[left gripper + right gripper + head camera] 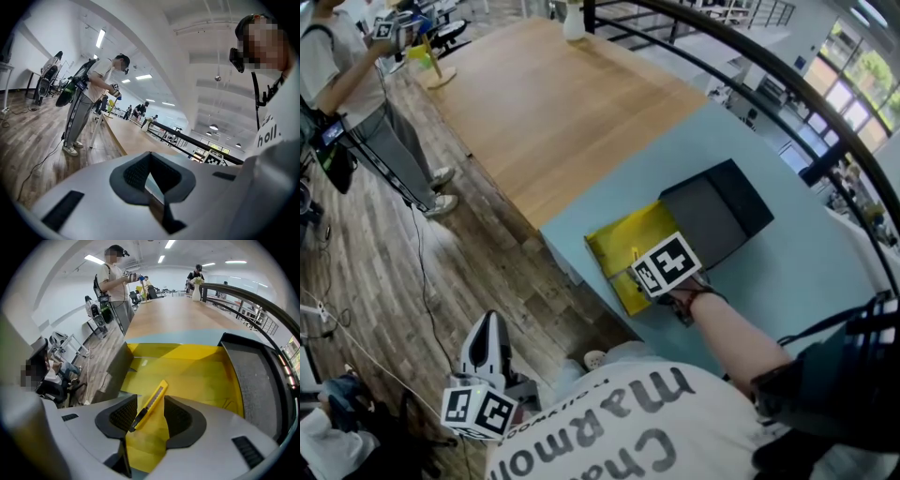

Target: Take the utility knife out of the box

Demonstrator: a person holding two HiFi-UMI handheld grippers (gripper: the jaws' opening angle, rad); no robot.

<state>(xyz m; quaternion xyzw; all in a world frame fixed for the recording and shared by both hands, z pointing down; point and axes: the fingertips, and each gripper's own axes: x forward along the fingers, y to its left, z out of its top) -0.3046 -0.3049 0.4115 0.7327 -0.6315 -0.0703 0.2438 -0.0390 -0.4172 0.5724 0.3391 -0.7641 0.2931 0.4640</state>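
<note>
The right tool (151,401) points steeply down into an open box, its two dark ribbed jaws standing wide apart. Between them lies the utility knife (157,393), a slim yellow knife with a black end, set at a slant on the box's yellow floor. The pads do not press on it; the black end seems close to one pad, though whether they touch is hard to tell. The box (187,352) is yellow inside, and its dark lid (717,211) is folded open on the side away from the person. It sits on the pale blue part of the bench (806,272), close to the edge nearest the person and near the corner where the blue surface meets a long wooden top. The left tool (150,154) is off the bench, held low beside the person over the wooden floor (384,262), its jaws closed together with nothing between them. Another person (356,66) stands by the far end of the wooden top.
</note>
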